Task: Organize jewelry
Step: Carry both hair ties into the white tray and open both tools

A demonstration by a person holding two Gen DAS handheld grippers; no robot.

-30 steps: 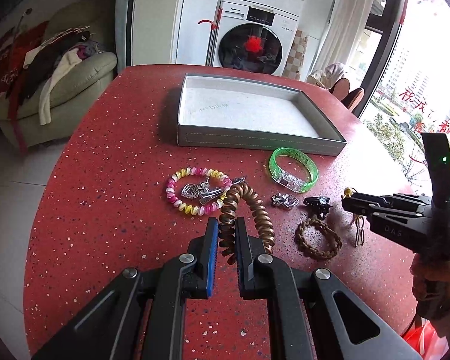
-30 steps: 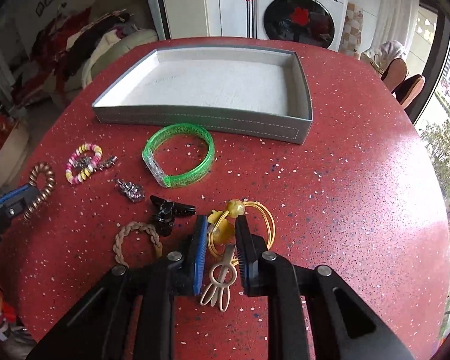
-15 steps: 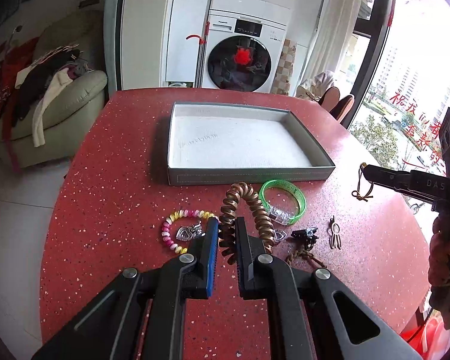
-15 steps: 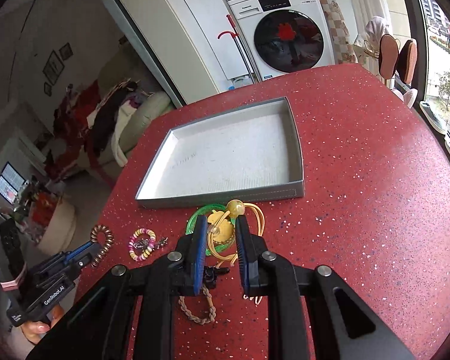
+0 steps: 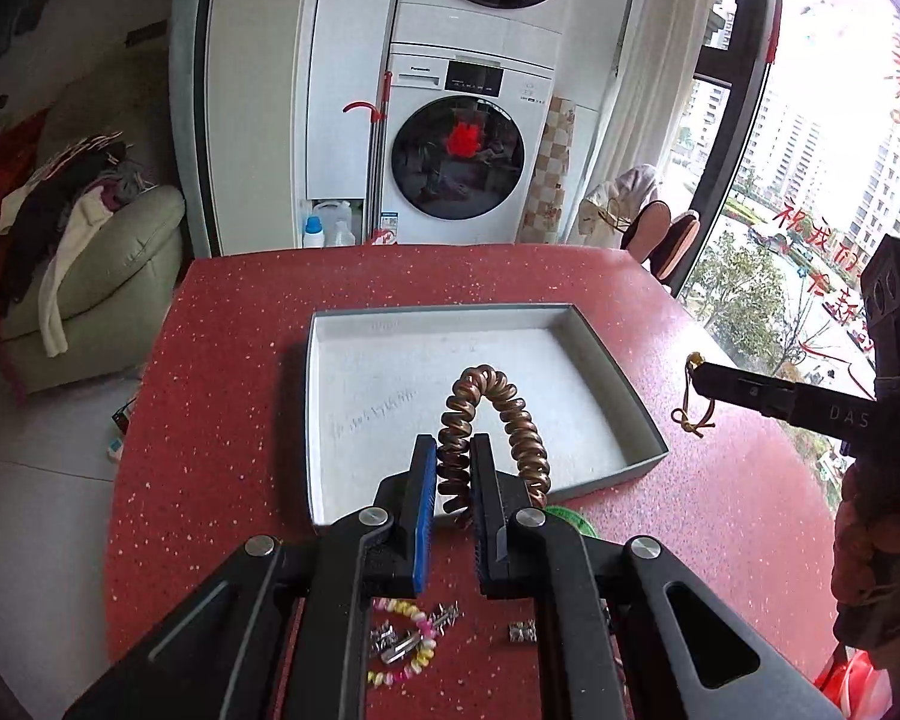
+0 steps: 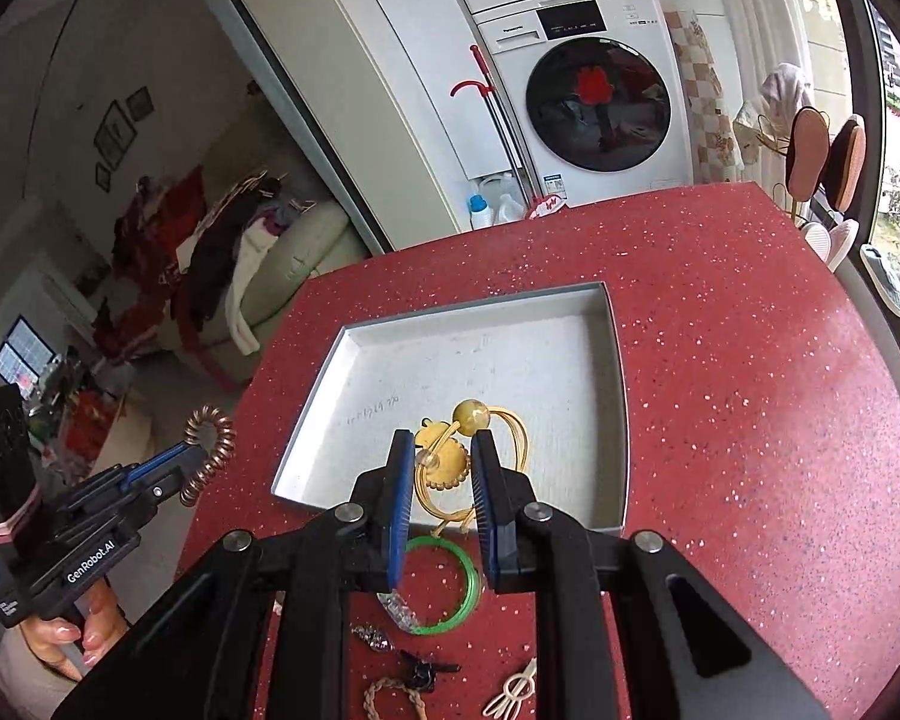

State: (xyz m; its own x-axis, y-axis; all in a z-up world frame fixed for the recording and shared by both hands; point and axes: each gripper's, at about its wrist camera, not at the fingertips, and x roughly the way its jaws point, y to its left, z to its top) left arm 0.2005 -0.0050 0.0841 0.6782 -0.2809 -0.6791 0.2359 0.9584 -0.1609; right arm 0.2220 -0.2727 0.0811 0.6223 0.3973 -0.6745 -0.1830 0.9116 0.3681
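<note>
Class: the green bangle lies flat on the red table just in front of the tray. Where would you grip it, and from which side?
Grip the green bangle across its plain plastic rim, coming straight down from above. It lies flat, so one finger can drop inside the ring and one outside. Avoid the clear knobbly section at its left.

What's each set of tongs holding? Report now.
Left tongs: closed on the bronze spiral hair tie.
Right tongs: closed on the yellow hair tie.
</note>
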